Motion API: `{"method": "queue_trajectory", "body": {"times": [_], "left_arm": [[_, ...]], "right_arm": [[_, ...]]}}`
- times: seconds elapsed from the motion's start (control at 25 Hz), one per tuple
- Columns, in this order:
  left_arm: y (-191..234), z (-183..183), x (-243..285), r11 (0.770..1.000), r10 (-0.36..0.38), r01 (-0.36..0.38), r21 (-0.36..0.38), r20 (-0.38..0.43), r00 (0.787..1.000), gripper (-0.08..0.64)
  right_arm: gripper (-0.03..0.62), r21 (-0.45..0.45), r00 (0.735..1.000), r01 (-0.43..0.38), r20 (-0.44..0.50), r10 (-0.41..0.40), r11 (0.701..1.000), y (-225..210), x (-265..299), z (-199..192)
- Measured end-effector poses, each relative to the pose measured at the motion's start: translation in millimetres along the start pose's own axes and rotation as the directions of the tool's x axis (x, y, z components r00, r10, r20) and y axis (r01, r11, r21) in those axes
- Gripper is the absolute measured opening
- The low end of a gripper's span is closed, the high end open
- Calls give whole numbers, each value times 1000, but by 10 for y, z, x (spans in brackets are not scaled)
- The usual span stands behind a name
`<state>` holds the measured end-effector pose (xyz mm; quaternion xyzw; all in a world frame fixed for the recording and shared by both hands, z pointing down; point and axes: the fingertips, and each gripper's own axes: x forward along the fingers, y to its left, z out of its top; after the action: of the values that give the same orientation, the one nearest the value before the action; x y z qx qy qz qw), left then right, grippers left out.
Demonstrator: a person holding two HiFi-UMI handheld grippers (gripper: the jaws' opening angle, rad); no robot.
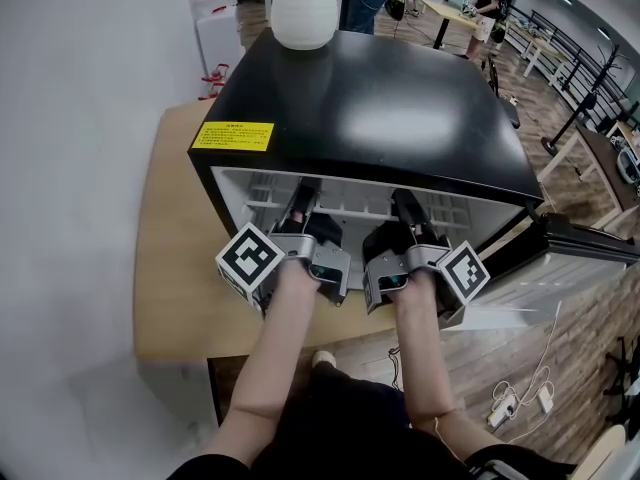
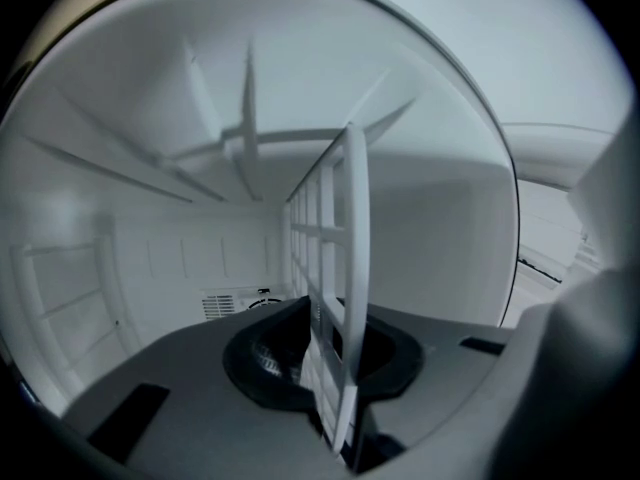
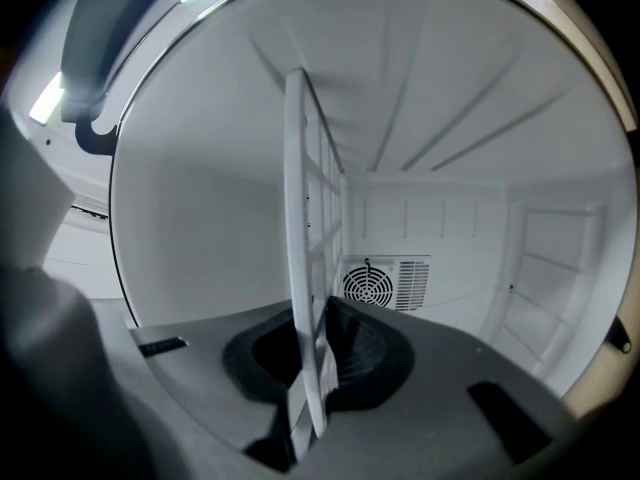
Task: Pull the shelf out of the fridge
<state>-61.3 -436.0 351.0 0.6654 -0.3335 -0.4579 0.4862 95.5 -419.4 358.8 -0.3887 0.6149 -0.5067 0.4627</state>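
Atop the black fridge (image 1: 380, 118), a yellow label (image 1: 232, 136), its print illegible.

The left gripper (image 1: 303, 200) and the right gripper (image 1: 408, 208) each have long black jaws and a silver-grey metal housing with a small teal part. Each also carries a white cube with black square markers, the left cube (image 1: 250, 263) at about 8 o'clock of the head view and the right cube (image 1: 463, 273) at about 4 o'clock. In the two gripper views the jaws appear as broad dark grey shells with rectangular slots, and at 6 o'clock there is a black hollow with ribbed pads (image 3: 354, 358). The person wears black short sleeves (image 1: 205, 465) and dark clothing (image 1: 340, 418) over the legs, at 6 o'clock of the head view.
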Motion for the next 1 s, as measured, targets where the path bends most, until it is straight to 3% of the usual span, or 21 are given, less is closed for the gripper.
{"method": "queue_trajectory", "body": {"times": [1.0], "left_arm": [[-15,-14,-6,1000,23,-23,-14,-8,1000,49]], "right_arm": [[14,1,1000,17,16,-17,1000,24,-39,13]]}}
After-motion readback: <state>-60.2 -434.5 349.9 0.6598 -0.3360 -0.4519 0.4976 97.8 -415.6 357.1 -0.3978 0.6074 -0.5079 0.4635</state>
